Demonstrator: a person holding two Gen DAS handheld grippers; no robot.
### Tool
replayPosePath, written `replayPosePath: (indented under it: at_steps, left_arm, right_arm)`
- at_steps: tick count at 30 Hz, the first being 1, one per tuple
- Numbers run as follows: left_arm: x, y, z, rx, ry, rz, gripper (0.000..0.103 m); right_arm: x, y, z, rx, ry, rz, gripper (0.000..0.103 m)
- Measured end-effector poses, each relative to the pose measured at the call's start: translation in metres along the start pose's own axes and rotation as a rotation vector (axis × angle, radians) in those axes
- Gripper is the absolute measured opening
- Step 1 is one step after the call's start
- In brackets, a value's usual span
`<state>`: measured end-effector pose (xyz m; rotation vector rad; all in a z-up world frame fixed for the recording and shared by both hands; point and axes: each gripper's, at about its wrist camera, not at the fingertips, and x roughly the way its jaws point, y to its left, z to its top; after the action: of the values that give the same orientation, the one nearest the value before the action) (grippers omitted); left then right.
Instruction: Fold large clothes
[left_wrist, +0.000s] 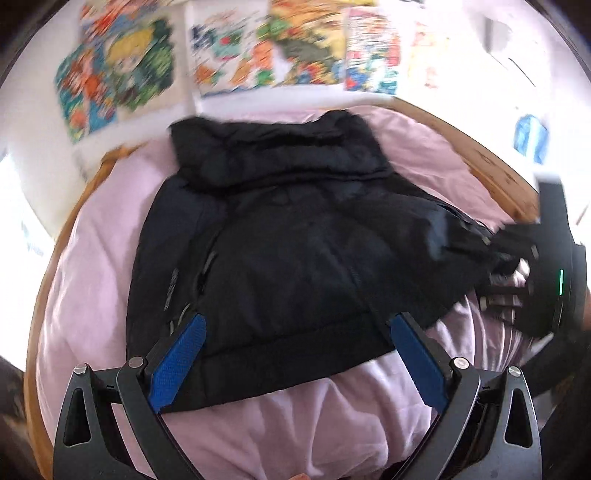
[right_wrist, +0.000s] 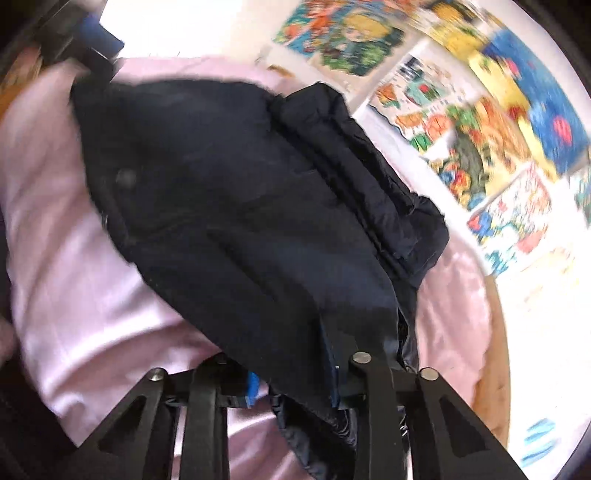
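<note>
A dark puffer jacket (left_wrist: 280, 236) lies mid-frame on my pink bedspread (left_wrist: 295, 413), collar toward the postered wall (left_wrist: 229, 48) at the top. My left gripper (left_wrist: 295, 354) hangs wide apart over the hem at lower centre, holding nothing. My right gripper (right_wrist: 295, 380), low in its own view, is clamped on the jacket's side edge with fabric draped over the fingers. To fold cleanly, I judge I should carry that edge low across the body, pin the hem with the left, and release only once the panel lies flat.
</note>
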<state>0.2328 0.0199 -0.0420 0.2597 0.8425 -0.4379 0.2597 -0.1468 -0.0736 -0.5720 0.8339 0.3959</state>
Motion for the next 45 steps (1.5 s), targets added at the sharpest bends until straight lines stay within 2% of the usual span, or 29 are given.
replayPosePath:
  at_steps: [3, 6, 9, 14, 20, 25, 28, 31, 33, 35, 37, 41, 45]
  left_arm:
    - [-0.003, -0.022, -0.006, 0.109, -0.058, 0.012, 0.099]
    - [0.005, -0.037, -0.011, 0.180, -0.074, 0.054, 0.099]
    - [0.026, -0.038, -0.015, 0.193, -0.038, 0.114, 0.099]
    - [0.066, -0.019, -0.024, 0.173, 0.066, 0.304, 0.097]
    - [0.085, 0.012, -0.029, 0.092, 0.133, 0.378, 0.085]
    - [0.084, 0.029, -0.028, 0.061, 0.142, 0.465, 0.049]
    - [0.080, 0.039, -0.025, 0.021, 0.142, 0.464, 0.043]
    - [0.078, 0.034, -0.021, 0.053, 0.140, 0.485, 0.034]
    - [0.077, 0.030, -0.021, 0.058, 0.145, 0.482, 0.030]
    - [0.077, 0.033, -0.020, 0.053, 0.147, 0.478, 0.029]
    - [0.074, 0.037, -0.016, 0.038, 0.142, 0.483, 0.027]
    - [0.071, 0.041, -0.011, 0.019, 0.145, 0.494, 0.027]
    - [0.072, 0.039, -0.013, 0.038, 0.159, 0.505, 0.027]
  right_arm:
    - [0.000, -0.034, 0.012, 0.200, 0.020, 0.147, 0.019]
    - [-0.005, -0.055, 0.023, 0.324, 0.009, 0.219, 0.019]
    - [-0.013, -0.067, 0.032, 0.394, -0.015, 0.243, 0.018]
    - [-0.020, -0.078, 0.038, 0.473, -0.039, 0.263, 0.018]
    - [-0.022, -0.082, 0.038, 0.483, -0.050, 0.266, 0.017]
    - [-0.022, -0.084, 0.035, 0.477, -0.056, 0.260, 0.017]
    - [-0.022, -0.075, 0.029, 0.437, -0.052, 0.250, 0.017]
    - [-0.016, -0.061, 0.017, 0.372, -0.026, 0.217, 0.019]
    - [-0.008, -0.047, 0.005, 0.310, 0.014, 0.183, 0.029]
    - [-0.001, -0.033, -0.009, 0.234, 0.051, 0.145, 0.036]
    - [0.001, -0.017, -0.020, 0.124, 0.067, 0.075, 0.039]
    - [-0.003, 0.020, -0.044, -0.164, 0.055, -0.136, 0.046]
    - [0.007, 0.034, -0.062, -0.307, 0.046, -0.268, 0.045]
